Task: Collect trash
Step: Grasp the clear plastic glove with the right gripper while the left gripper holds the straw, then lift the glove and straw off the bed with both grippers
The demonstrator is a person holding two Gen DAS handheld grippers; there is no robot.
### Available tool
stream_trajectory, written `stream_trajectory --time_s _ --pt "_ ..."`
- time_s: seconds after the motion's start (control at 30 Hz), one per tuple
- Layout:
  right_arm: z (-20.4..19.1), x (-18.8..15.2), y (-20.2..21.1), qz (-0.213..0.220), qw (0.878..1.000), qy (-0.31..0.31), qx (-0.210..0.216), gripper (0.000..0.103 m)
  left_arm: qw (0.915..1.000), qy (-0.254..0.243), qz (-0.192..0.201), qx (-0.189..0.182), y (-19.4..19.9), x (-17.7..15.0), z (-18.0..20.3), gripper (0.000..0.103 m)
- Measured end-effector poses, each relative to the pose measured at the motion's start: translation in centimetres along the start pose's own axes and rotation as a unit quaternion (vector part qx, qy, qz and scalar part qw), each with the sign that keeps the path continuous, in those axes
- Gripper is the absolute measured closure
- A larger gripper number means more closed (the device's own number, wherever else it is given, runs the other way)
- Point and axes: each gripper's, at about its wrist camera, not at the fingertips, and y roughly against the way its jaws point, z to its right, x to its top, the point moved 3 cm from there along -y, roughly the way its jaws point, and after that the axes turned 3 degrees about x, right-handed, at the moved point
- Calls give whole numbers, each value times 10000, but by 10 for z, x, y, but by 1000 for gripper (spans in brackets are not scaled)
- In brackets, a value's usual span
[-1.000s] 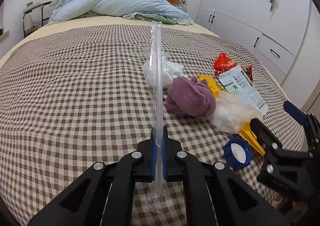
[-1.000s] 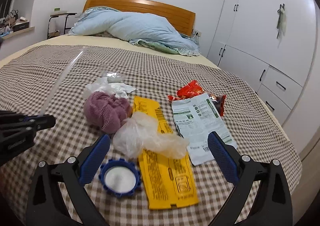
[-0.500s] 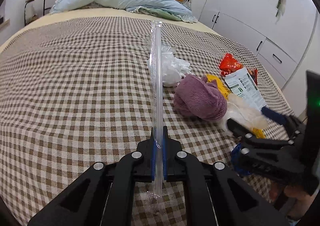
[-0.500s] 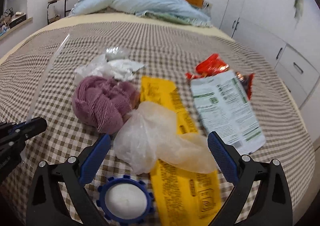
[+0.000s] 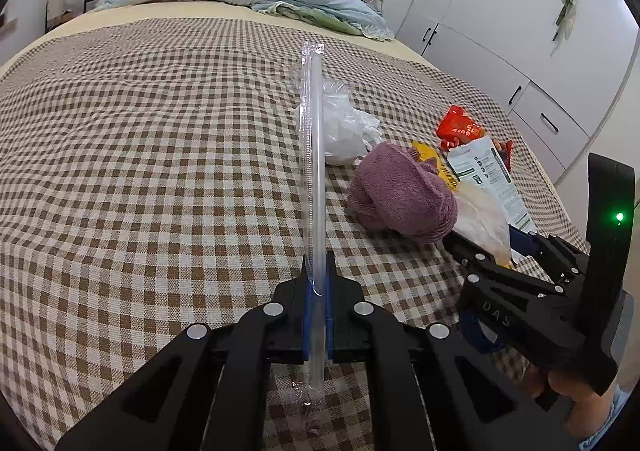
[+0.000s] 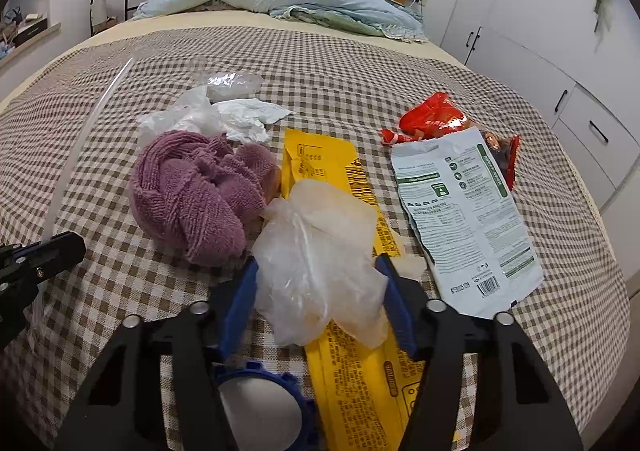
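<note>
A checked bedspread (image 6: 360, 63) was strewn with trash, lying mostly toward its right side. The right gripper (image 6: 318, 291) was seen closing, its blue pads on either side of a crumpled clear plastic bag (image 6: 316, 251) that lay on a yellow wrapper (image 6: 344, 331); firm contact could not be confirmed. The left gripper (image 5: 315, 291) was clenched on a wrapped clear straw (image 5: 314, 155), which was held pointing away above the bedspread.

Left tongs (image 5: 316, 283) clamped; right tongs (image 6: 320, 283) closing.
</note>
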Motion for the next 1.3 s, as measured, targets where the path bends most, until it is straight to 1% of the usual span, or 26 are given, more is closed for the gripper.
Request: stream_trajectory --time_s 0.07,0.1,0.13,0.2,0.4,0.7,1.3 --pt "2 0 2 28 10000 -38 -3 54 10000 -45 8 -4 0 0 2 101" --pt "2 -1 3 47 10000 -49 -3 58 10000 -63 19 2 1 -1 3 101" --pt "3 -1 5 78 9999 -64 34 60 10000 -80 33 13 2 0 4 101" --pt "2 -1 8 114 9999 -58 70 69 9999 -107 72 49 3 0 6 101" --pt "1 -1 14 164 9995 -135 252 79 9998 -148 123 101 9 1 12 101" --pt "-1 -4 28 243 9989 -168 357 85 9995 -175 249 113 24 1 17 101" --pt "3 -3 67 727 9955 -283 532 87 9986 -277 456 52 56 0 32 101"
